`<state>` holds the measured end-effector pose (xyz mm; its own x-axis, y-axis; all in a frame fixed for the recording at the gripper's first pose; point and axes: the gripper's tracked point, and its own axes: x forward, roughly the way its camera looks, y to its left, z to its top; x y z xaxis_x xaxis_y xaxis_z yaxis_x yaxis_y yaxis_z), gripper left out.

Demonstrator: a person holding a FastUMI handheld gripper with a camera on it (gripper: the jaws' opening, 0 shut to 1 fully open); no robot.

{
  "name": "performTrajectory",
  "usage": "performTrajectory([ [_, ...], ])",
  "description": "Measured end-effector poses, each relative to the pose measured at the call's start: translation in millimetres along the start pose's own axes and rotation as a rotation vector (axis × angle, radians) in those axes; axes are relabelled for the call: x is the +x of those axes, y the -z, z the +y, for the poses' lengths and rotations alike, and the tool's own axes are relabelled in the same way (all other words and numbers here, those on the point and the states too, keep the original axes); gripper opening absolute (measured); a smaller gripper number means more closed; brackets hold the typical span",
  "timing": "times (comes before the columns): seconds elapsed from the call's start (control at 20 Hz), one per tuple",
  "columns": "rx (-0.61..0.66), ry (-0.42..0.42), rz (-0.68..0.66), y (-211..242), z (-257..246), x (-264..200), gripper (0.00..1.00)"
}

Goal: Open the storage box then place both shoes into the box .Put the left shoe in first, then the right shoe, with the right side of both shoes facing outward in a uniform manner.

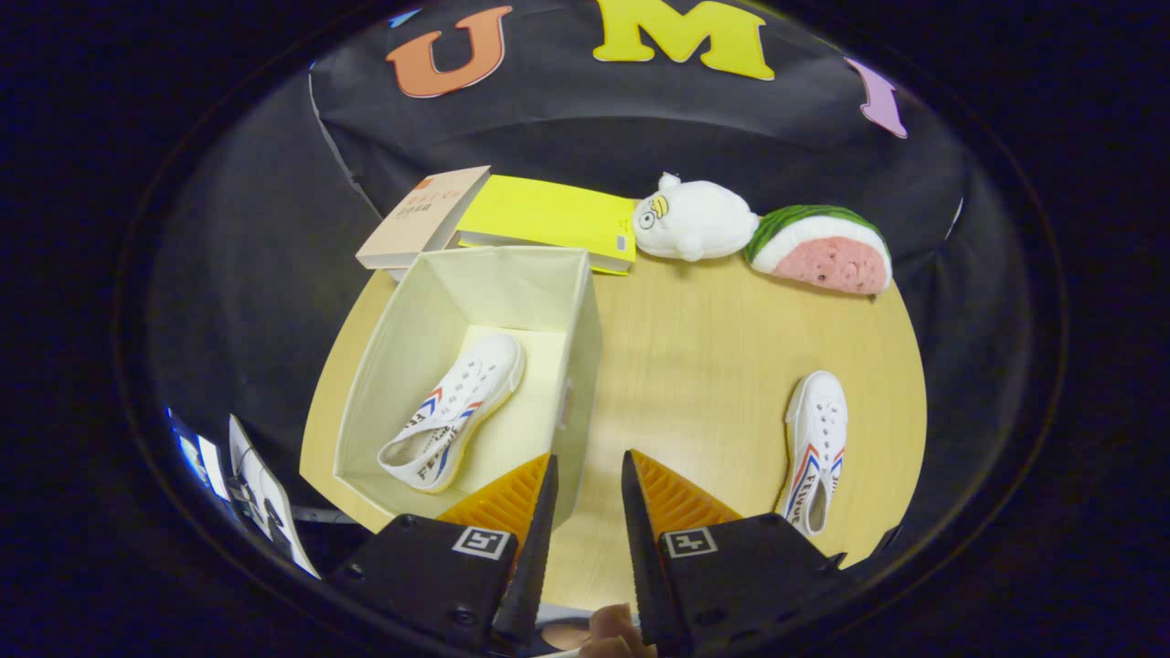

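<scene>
An open cream fabric storage box [416,315] stands on the round wooden table, ahead and to the left of my fingers. A white shoe with red and blue stripes [454,411] lies on its side on the box floor, toe pointing away. The second white shoe [815,445] stands on the table to the right of my fingers, toe pointing away. My gripper [590,475] hovers above the table near the box's right wall, open, with nothing between the fingers.
Behind the box lie a tan book [422,219] and a yellow book [548,219]. A white plush toy [692,219] and a watermelon-slice plush [823,249] rest at the table's far edge. Bare tabletop [704,366] lies between box and second shoe. A fingertip [611,631] shows below.
</scene>
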<state>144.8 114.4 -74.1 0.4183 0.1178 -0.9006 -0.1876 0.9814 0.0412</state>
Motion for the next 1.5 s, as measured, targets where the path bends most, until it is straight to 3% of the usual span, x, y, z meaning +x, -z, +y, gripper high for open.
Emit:
performTrajectory([
  [0.4, 0.082, -0.075, -0.062, 24.3, -107.9, 1.6, 0.47],
  [0.8, 0.111, 0.007, -0.096, 47.1, -205.5, 23.2, 0.47],
  [1.0, 0.148, -0.012, -0.091, 58.3, -226.5, 37.1, 0.49],
  [1.2, 0.113, 0.011, -0.122, 65.3, -249.5, 36.6, 0.63],
  [1.25, 0.097, 0.019, -0.104, 74.7, -253.9, 39.3, 0.91],
  [1.3, 0.091, 0.041, -0.09, 72.8, -261.7, 38.3, 1.0],
  [1.4, 0.084, 0.079, -0.062, 77.6, -272.8, 46.3, 1.0],
  [1.5, 0.081, 0.041, -0.054, 76.5, -270.1, 54.3, 1.0],
])
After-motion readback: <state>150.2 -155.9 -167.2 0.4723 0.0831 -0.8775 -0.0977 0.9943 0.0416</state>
